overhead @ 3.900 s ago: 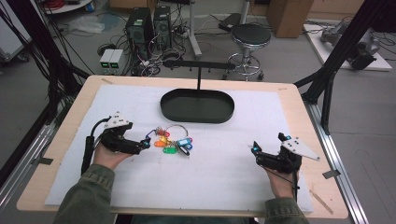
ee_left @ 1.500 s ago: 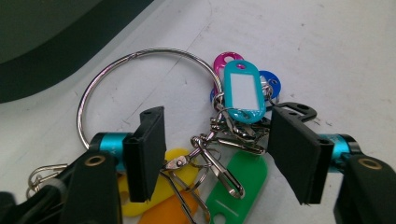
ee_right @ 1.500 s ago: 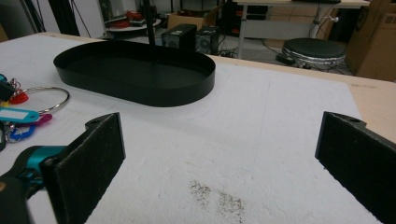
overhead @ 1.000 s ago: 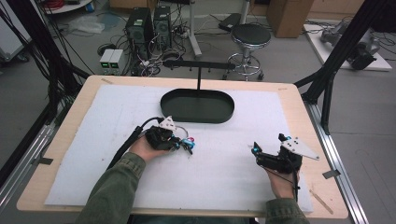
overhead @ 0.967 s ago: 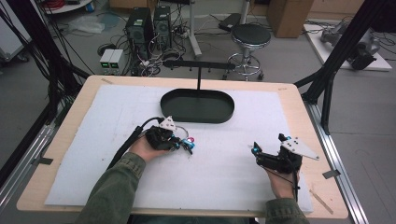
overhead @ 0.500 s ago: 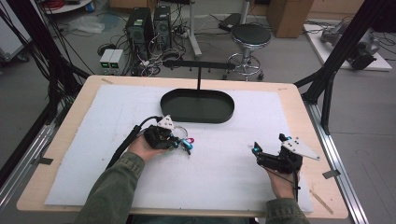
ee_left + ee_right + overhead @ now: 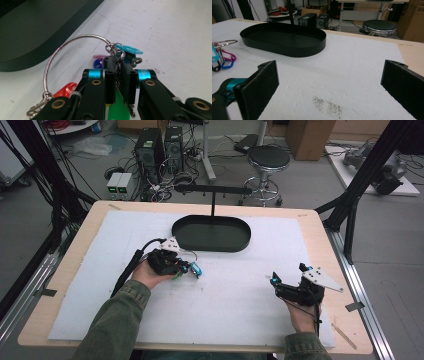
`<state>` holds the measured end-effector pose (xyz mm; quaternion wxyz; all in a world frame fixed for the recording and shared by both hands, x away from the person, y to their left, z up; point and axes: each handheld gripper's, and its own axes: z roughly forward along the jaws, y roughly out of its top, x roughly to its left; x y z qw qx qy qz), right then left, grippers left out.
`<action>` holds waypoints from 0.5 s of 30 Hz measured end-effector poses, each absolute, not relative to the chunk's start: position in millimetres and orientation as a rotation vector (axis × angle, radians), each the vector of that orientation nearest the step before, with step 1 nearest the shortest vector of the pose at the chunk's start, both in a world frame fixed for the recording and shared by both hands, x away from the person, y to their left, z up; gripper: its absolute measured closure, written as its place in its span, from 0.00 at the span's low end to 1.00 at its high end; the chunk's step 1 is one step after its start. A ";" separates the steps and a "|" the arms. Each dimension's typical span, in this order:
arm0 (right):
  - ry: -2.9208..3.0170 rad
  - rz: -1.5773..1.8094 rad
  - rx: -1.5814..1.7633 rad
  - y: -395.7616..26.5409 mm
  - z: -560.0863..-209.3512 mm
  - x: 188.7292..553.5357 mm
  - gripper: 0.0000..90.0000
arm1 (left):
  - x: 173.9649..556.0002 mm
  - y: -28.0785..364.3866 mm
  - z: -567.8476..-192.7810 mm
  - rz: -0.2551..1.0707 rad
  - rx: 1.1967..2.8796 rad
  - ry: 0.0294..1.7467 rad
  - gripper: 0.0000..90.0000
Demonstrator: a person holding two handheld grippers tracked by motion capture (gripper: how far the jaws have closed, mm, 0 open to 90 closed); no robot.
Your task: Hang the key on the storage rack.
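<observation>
A metal key ring (image 7: 62,53) carries several coloured plastic tags: red (image 7: 65,90), blue (image 7: 98,63), teal (image 7: 129,49) and green (image 7: 117,105). My left gripper (image 7: 118,62) is shut on the tags where they hang from the ring, just in front of the black oval tray (image 7: 211,233). From above, the left gripper (image 7: 186,267) shows the teal tag (image 7: 195,268) at its tip. My right gripper (image 7: 276,282) rests open at the right of the white mat, its pads (image 7: 260,82) wide apart and holding nothing. The ring and tags (image 7: 222,56) lie at the left edge of its view.
The black oval tray (image 7: 283,37) has a low rim and a black post with a crossbar (image 7: 212,190) behind it. A white foam mat (image 7: 230,295) covers the wooden table (image 7: 345,270). Beyond the table stand a stool (image 7: 268,157) and computer boxes (image 7: 155,145).
The left gripper has moved right from the table's left side to the ring of tags and shut on them, lifting them slightly toward the tray. The right gripper has stayed in place.
</observation>
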<state>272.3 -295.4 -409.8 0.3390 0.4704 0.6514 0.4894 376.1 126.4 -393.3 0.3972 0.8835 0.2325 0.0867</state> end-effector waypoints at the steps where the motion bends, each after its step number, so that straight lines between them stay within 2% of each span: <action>1: 1.696 1.274 1.225 -295.4 -409.8 272.3 0.01 | 376.1 126.4 -393.3 0.220 2.238 0.589 0.92; 15: 1.692 1.277 1.226 -296.3 -409.4 271.7 0.01 | 375.9 127.6 -359.1 0.287 2.227 0.543 0.92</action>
